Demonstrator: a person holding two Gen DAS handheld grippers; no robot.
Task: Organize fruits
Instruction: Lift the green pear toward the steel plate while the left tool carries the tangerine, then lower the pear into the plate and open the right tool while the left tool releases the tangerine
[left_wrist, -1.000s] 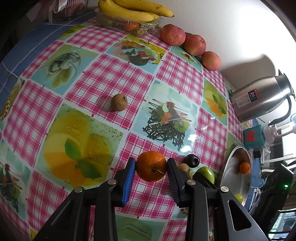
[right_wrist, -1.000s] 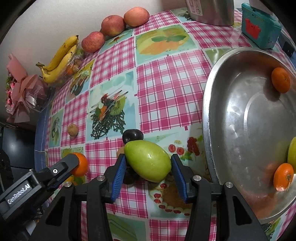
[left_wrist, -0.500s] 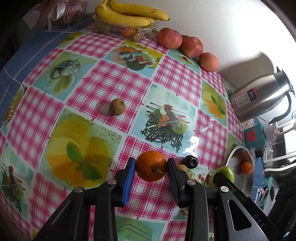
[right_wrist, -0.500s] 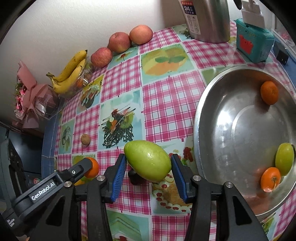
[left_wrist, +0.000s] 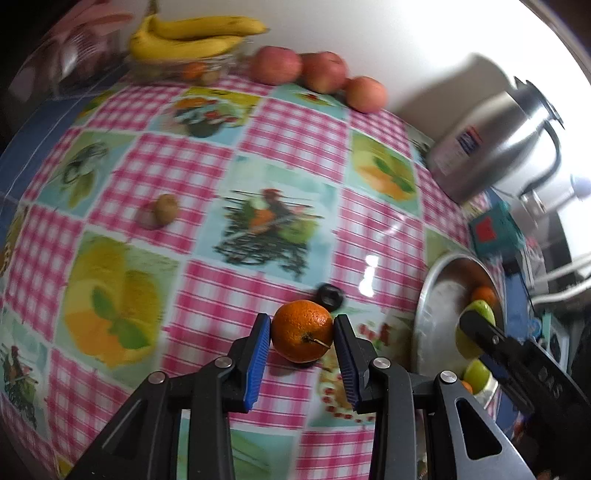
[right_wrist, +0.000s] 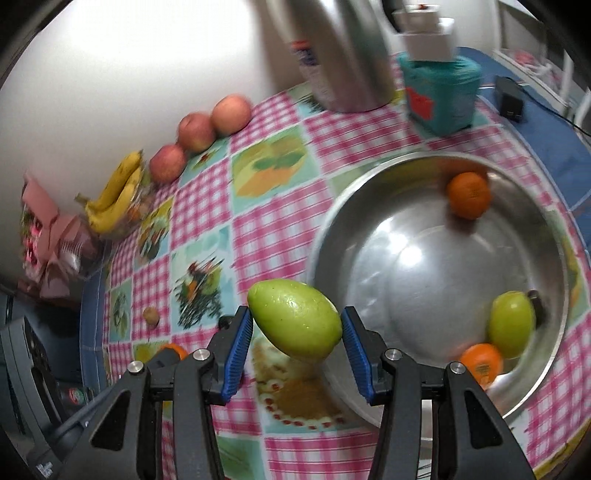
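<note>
bowl (right_wrist: 436, 280) middle bare (three fruits at rim), kettle (right_wrist: 340, 51) behind

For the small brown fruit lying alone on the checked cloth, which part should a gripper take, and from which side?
Grip the small brown fruit across its widest middle, coming from above. It looks roundish with no visible stem or handle, and it lies alone on the tablecloth, so the fingers probably have room on both sides.

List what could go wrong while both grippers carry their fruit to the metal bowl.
The right gripper grips the green mango across its tapered body, so it may slip out before clearing the metal bowl rim. A dropped mango could strike the green fruit inside. The left gripper with its orange follows close beside; the grippers might collide.
</note>
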